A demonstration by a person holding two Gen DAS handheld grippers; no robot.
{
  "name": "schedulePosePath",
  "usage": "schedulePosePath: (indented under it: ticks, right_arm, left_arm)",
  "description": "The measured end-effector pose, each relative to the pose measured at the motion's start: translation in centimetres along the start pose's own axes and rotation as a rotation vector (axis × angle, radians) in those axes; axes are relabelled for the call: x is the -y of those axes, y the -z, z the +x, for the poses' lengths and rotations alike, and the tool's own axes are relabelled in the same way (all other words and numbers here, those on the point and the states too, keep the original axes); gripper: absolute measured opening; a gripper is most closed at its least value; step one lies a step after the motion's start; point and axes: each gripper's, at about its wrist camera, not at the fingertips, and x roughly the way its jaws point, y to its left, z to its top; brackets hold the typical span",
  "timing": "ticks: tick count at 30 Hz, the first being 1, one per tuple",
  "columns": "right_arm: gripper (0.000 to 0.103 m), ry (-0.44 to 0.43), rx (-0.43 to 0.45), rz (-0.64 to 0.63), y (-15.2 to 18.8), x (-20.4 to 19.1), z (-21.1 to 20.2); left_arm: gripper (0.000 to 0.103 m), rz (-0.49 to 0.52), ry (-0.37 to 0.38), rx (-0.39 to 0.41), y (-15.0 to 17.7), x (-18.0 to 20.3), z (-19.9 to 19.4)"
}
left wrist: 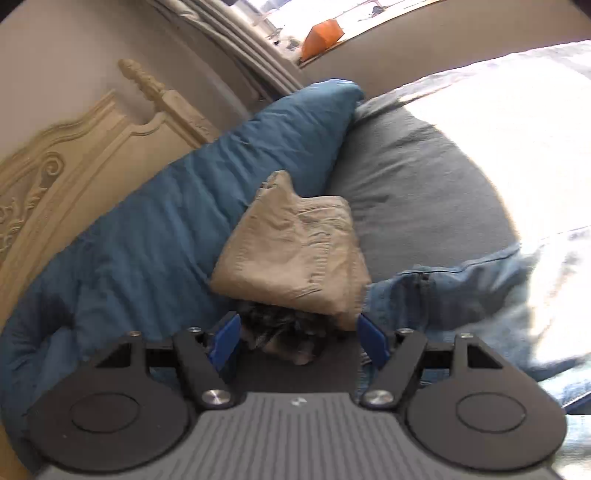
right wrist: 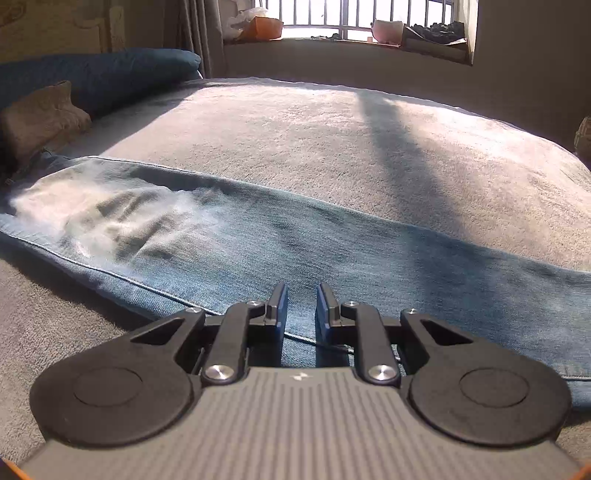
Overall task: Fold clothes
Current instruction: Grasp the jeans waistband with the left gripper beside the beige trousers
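Observation:
Light blue jeans [right wrist: 258, 236] lie flat and stretched across the grey bed cover, sunlit at their left end. My right gripper [right wrist: 301, 301] hovers low over their near hem, slightly open, with the seam running under the gap and nothing pinched. In the left wrist view the jeans [left wrist: 461, 295] reach in from the right. My left gripper [left wrist: 299, 332] stands wide open in front of a folded beige garment [left wrist: 291, 247]. A dark patterned cloth [left wrist: 284, 336] shows under that garment, between the blue fingertips [left wrist: 225, 339].
A long blue pillow [left wrist: 166, 221] leans against the carved cream headboard [left wrist: 74, 166]. The grey bed cover [right wrist: 332, 140] spreads wide beyond the jeans. A windowsill with an orange box [right wrist: 262, 27] and curtains stands behind the bed.

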Motion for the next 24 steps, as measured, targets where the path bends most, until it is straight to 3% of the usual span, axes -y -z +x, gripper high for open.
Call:
schedulePosePath:
  ticks: [3, 6, 8, 11, 14, 19, 21, 24]
  right_arm:
    - [0.016, 0.028, -0.021, -0.01, -0.4, -0.8, -0.5]
    - [0.016, 0.048, -0.045, -0.015, -0.9, -2.0, -1.1]
    - [0.016, 0.061, -0.061, -0.018, -1.2, -2.8, -1.5]
    - [0.016, 0.081, -0.085, -0.022, -1.6, -3.9, -2.1]
    - [0.016, 0.105, -0.152, 0.008, -2.0, -4.3, -1.0]
    - [0.016, 0.155, -0.286, 0.016, -4.6, -4.9, 0.0]
    - [0.016, 0.135, -0.311, -0.003, -6.6, -5.8, 0.0]
    - [0.016, 0.039, -0.293, 0.008, -10.0, -7.9, 0.9]
  left_arm:
    - [0.039, 0.01, 0.148, 0.028, 0.7, 2.8, 1.8]
    - [0.019, -0.045, 0.245, 0.038, 0.8, 4.4, 4.7]
    - [0.013, -0.099, 0.31, 0.04, 0.6, 4.7, 7.1]
    - [0.01, -0.121, 0.348, 0.032, 0.8, 5.7, 11.2]
    - [0.008, -0.247, 0.344, 0.011, 1.5, 5.4, 16.0]
    - [0.003, -0.391, 0.408, 0.07, 2.7, 3.9, 17.9]
    - [0.003, -0.4, 0.431, 0.095, 3.2, 3.6, 18.0]
    - [0.003, -0.409, 0.451, 0.114, 3.4, 3.4, 18.3]
